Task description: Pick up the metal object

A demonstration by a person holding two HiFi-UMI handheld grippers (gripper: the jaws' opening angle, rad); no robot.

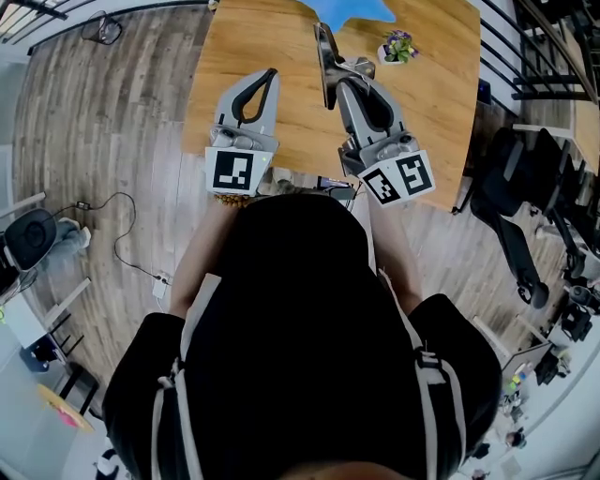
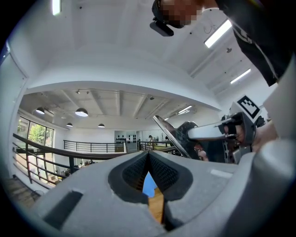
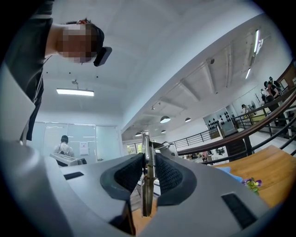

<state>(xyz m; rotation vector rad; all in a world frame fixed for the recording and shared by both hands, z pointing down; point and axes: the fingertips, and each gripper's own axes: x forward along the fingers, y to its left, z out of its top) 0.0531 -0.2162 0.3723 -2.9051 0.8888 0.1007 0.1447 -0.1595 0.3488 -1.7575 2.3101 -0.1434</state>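
The metal object (image 1: 324, 56) is a long, shiny, flat-bladed tool with a spring. It is held above the wooden table (image 1: 253, 37), clamped by my right gripper (image 1: 343, 82). In the right gripper view it stands upright between the ribbed pads (image 3: 169, 176), with the right gripper (image 3: 148, 157) shut on it. In the left gripper view the same metal object (image 2: 167, 133) shows at the right. To its left my left gripper (image 1: 271, 75) hovers over the table. Its jaws meet at the tips, and the left gripper (image 2: 148, 155) holds nothing.
A small potted plant with purple flowers (image 1: 398, 45) and a blue sheet (image 1: 354, 9) lie at the table's far side. A black office chair (image 1: 520, 197) stands right of the table. Cables (image 1: 108, 211) trail over the wooden floor at the left.
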